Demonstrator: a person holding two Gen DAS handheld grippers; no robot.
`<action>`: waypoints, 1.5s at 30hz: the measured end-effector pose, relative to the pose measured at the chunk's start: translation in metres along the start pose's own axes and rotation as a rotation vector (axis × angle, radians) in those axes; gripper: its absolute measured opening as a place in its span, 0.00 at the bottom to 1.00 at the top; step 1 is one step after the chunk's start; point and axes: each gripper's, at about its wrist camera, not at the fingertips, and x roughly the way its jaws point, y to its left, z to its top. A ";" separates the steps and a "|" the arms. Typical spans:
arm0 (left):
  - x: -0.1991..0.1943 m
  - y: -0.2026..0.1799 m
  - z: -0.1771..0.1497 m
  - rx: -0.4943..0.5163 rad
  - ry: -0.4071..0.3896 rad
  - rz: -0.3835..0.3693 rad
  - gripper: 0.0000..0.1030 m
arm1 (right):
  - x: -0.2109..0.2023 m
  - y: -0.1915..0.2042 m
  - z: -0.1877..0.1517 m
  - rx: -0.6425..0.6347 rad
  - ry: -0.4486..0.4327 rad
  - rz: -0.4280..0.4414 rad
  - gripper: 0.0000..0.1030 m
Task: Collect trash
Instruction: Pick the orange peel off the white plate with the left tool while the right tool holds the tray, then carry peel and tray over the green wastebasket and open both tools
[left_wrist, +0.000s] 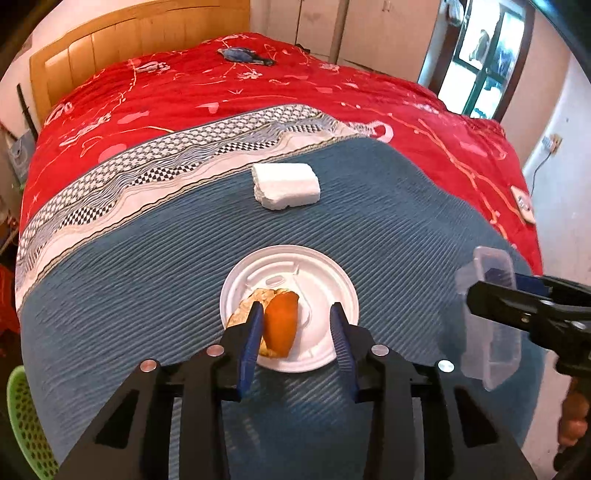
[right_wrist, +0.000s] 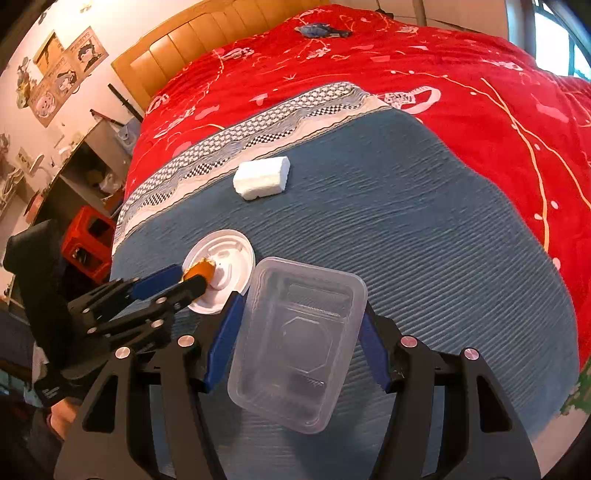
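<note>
An orange peel (left_wrist: 280, 325) lies on a white plastic lid (left_wrist: 317, 273) on the blue bedspread. My left gripper (left_wrist: 297, 314) is open, its jaws on either side of the peel over the lid. The left finger (left_wrist: 253, 332) touches the peel. My right gripper (right_wrist: 299, 321) is shut on a clear plastic container (right_wrist: 295, 343), held just above the bed to the right of the lid. The container also shows in the left wrist view (left_wrist: 487, 317). A white foam block (left_wrist: 286, 185) lies further up the bed, and it shows in the right wrist view (right_wrist: 261, 178).
A red quilt (left_wrist: 221, 96) covers the far half of the bed, with a blue cloth item (left_wrist: 243, 55) near the wooden headboard (left_wrist: 110, 40). A green mesh basket (left_wrist: 26, 417) sits at the lower left. A red crate (right_wrist: 88, 240) stands beside the bed.
</note>
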 end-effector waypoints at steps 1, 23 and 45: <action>0.003 -0.001 0.001 0.006 0.002 0.007 0.35 | 0.000 0.000 0.000 0.001 0.001 0.001 0.59; -0.091 0.057 -0.027 -0.191 -0.174 -0.070 0.14 | -0.016 0.040 -0.015 -0.068 -0.011 0.080 0.59; -0.187 0.288 -0.211 -0.644 -0.139 0.299 0.15 | 0.029 0.239 -0.046 -0.361 0.107 0.299 0.59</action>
